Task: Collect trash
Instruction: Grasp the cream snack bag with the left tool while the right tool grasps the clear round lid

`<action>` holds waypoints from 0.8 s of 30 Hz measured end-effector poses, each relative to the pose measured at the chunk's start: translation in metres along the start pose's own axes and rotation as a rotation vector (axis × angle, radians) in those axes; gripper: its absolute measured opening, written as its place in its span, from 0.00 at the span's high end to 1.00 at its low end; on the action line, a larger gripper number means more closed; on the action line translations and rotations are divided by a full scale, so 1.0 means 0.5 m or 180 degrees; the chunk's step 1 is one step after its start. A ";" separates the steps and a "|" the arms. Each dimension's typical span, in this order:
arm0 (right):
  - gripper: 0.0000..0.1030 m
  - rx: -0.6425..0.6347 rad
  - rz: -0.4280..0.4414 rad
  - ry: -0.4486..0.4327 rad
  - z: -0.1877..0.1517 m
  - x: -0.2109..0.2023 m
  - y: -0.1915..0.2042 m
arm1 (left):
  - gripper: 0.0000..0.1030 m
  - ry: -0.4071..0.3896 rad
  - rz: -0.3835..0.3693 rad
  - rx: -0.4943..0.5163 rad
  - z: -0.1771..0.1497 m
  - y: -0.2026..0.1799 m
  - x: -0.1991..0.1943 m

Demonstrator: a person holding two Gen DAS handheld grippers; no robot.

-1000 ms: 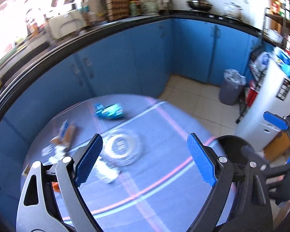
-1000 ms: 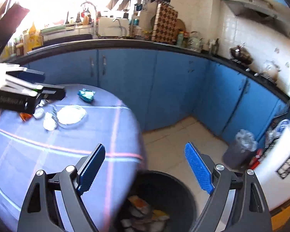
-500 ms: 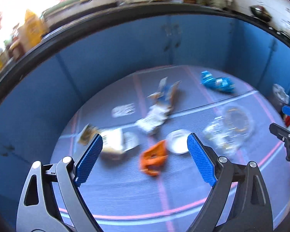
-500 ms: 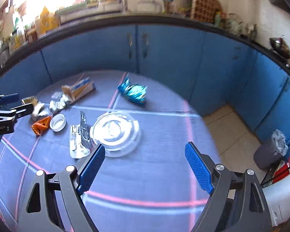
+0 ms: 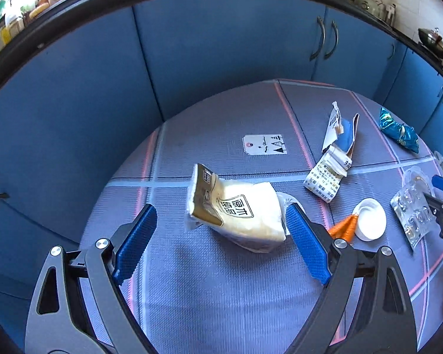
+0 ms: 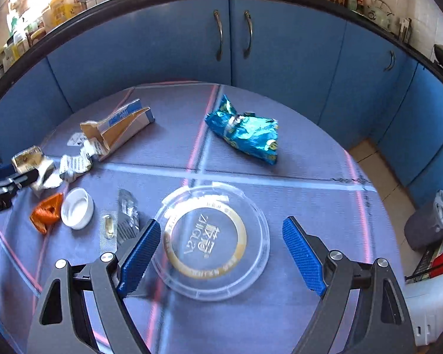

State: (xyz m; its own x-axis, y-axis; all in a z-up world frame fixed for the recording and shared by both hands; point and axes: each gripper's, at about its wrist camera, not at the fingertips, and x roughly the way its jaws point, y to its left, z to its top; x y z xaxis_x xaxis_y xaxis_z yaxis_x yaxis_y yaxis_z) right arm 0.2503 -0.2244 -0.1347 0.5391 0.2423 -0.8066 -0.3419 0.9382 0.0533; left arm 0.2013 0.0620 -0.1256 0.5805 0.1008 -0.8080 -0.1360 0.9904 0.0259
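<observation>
My left gripper is open and hangs over a cream pouch with dark print; the pouch lies between the two blue pads without touching either. My right gripper is open above a round clear plastic lid. Between the two lie a white cap, an orange wrapper and a clear blister pack. Farther back are a torn cardboard box, a crumpled printed leaflet and a blue foil wrapper.
All the trash lies on a round table under a grey-purple striped cloth. A white tag lies near its far edge. Blue cabinets curve behind it. A grey lined bin stands on the floor at the right.
Both grippers swung left from the black bin beside the table and sank over the tabletop. The left one now hangs over the pouch, the right over the clear lid. Both stayed open.
</observation>
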 end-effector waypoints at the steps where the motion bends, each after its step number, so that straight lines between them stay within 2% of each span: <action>1: 0.20 0.0007 0.0008 0.0001 0.003 0.002 0.002 | 0.15 0.0021 -0.0018 -0.0004 -0.001 0.000 0.008; 6: 0.20 0.0149 0.0133 0.0103 0.014 0.014 0.000 | 0.18 0.0131 -0.0130 -0.0124 -0.004 0.010 0.037; 8: 0.20 0.0120 0.0248 0.0105 0.014 0.012 0.011 | 0.20 0.0094 -0.0132 -0.0132 -0.002 0.015 0.037; 11: 0.20 -0.0031 0.0144 0.0057 0.015 0.010 0.034 | 0.30 0.0067 -0.0106 -0.0103 0.000 0.021 0.032; 14: 0.20 0.0055 0.0226 0.0073 0.018 0.018 0.030 | 0.42 0.0060 -0.0095 -0.0090 0.001 0.018 0.029; 18: 0.19 -0.0051 0.0287 0.0084 0.017 0.015 0.049 | 0.43 0.0060 -0.0115 -0.0108 0.005 0.024 0.027; 20: 0.19 -0.0150 0.0191 0.0046 0.016 0.016 0.063 | 0.44 0.0032 -0.0092 -0.0099 0.002 0.021 0.028; 24: 0.18 -0.0045 0.0234 0.0083 0.016 0.021 0.055 | 0.45 -0.0012 -0.0055 -0.0097 -0.008 0.013 0.024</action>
State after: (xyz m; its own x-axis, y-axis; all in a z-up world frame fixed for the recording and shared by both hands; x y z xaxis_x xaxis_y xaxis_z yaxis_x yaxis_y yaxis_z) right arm 0.2527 -0.1939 -0.1371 0.4919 0.3038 -0.8159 -0.3908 0.9145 0.1049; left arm 0.2044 0.0691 -0.1375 0.5861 0.0843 -0.8059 -0.1504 0.9886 -0.0060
